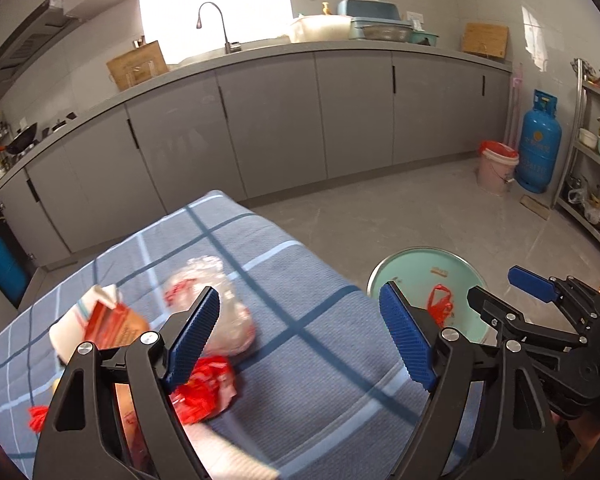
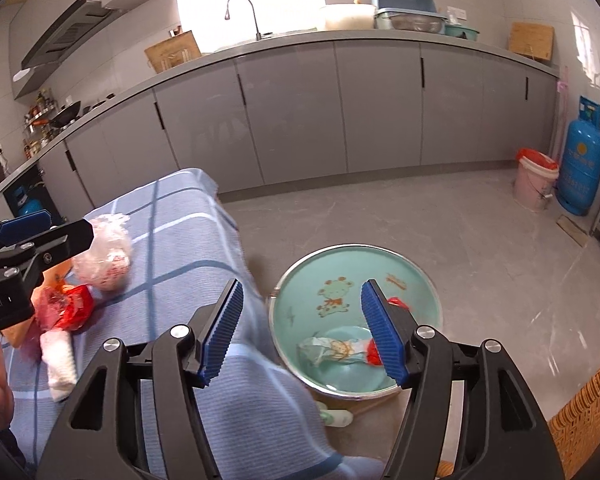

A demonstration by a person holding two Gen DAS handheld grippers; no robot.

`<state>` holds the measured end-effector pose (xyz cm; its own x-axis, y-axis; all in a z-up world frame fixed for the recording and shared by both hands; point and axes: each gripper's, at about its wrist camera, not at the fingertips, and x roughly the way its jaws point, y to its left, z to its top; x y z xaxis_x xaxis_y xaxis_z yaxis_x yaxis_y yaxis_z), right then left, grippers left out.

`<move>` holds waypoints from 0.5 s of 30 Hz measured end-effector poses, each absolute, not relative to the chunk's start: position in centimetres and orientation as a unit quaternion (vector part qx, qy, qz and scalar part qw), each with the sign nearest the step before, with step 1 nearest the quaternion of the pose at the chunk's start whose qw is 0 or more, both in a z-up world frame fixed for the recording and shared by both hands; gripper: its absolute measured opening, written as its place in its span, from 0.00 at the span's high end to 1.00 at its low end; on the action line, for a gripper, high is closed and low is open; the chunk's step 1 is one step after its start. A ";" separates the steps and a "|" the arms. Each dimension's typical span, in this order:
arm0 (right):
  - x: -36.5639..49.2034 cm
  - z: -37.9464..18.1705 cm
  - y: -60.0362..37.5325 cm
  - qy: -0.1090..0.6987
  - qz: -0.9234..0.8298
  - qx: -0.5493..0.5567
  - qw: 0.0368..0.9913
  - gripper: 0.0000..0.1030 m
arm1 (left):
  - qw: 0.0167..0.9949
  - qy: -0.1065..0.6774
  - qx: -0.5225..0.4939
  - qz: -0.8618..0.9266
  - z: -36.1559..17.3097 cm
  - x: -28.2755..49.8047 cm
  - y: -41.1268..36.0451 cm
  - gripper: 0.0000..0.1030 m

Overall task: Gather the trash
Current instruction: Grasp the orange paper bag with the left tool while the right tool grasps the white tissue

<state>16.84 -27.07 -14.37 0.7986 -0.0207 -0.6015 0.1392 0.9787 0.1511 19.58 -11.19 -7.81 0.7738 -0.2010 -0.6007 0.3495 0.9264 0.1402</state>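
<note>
The left claw (image 1: 300, 340) is wide apart and holds nothing. The right claw (image 2: 302, 332) is released too, empty. Trash waits on the blue checked bench (image 1: 300, 280): a clear bag (image 1: 220, 280) and red wrapper (image 1: 206, 388) at eight o'clock. At four o'clock, the green basin (image 2: 412, 280) on the floor holds a crumpled wrapper (image 2: 332, 350).

Trash awaits collection: a clear plastic bag (image 2: 106, 254) w/ red print, a crumpled red wrapper (image 2: 70, 308) and a white paper wad (image 2: 60, 364) sit clustered at left of frame on a blue checked tabletop (image 2: 180, 240). Lower right, a mint-green basin (image 2: 300, 300) on the floor holds a crumpled printed wrapper (image 2: 332, 350) & red scraps (image 2: 398, 302).
</note>
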 end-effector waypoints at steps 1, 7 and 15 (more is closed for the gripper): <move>16.7 -14.3 -26.5 0.315 -0.037 0.091 0.944 0.39 | 0.935 0.300 0.122 -0.143 -7.7 19.2 -10.6 0.21; 16.5 -13.4 -21.6 0.319 0.005 0.066 0.945 0.36 | 0.942 0.296 0.124 -0.096 -7.6 17.1 -5.4 0.21; 16.5 -13.2 -15.5 0.329 0.060 0.040 0.941 0.36 | 0.943 0.315 0.103 -0.026 -8.7 14.8 2.8 0.21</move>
